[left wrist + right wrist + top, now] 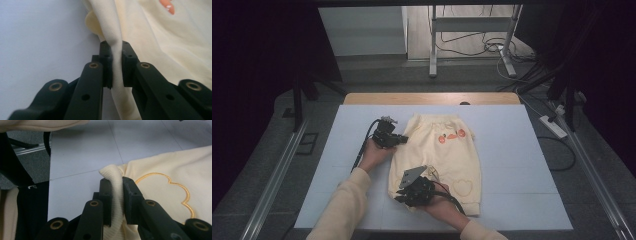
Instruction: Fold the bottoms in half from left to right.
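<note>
A pair of pale yellow pants [444,155] lies flat on the white table cover [522,170], waistband toward the far side, with orange patches and a heart outline stitched on it. My left gripper [401,139] is at the pants' left edge near the waist; in the left gripper view my left gripper [117,62] is shut on a pinched fold of the pants [155,47]. My right gripper [403,194] is at the near left leg hem; in the right gripper view my right gripper [117,197] is shut on the ribbed cuff [112,173] of the pants [170,175].
The table's wooden far edge [432,98] shows beyond the cover. Metal rails [272,180] run along both sides of the table. A desk frame [472,30], cables and a power strip [553,126] stand on the floor behind and to the right.
</note>
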`<action>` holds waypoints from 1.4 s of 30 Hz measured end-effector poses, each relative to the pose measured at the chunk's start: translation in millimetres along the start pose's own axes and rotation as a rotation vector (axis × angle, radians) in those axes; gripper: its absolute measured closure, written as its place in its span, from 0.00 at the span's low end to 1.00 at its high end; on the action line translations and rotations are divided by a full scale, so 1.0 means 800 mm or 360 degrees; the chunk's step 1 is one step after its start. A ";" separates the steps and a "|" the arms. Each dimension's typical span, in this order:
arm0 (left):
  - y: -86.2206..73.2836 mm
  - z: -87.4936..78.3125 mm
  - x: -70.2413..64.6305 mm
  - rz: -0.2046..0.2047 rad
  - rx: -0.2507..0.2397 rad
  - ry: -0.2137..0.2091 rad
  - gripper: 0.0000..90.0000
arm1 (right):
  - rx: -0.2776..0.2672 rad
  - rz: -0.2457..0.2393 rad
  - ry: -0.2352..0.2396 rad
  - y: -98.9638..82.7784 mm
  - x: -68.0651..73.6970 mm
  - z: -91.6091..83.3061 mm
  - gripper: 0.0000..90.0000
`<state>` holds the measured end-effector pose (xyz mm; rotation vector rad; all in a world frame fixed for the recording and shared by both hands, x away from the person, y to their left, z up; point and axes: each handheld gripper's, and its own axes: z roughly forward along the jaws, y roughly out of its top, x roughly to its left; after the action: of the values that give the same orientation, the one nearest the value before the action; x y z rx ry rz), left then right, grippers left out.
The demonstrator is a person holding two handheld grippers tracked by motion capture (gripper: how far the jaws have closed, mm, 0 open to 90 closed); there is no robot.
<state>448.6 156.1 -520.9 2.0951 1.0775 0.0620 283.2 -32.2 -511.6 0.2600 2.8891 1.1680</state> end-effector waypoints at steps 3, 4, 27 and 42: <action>0.003 -0.009 -0.002 0.0000 -0.0031 -0.0014 0.91 | -0.0012 0.0002 -0.0002 0.001 0.000 -0.002 0.87; 0.005 -0.012 -0.002 -0.0005 -0.0045 -0.0022 0.91 | -0.0015 0.0000 0.0001 0.002 0.001 -0.003 0.87; 0.031 -0.056 -0.013 0.0018 -0.0110 -0.0046 0.91 | -0.0182 -0.0018 -0.0009 0.025 0.005 -0.036 0.87; 0.042 -0.085 -0.005 0.0043 -0.0110 -0.0008 0.91 | -0.0224 -0.0030 0.0022 0.044 0.007 -0.028 0.87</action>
<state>443.9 182.8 -449.8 2.0469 1.0296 0.1060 281.0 -21.3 -470.7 0.2222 2.7969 1.3675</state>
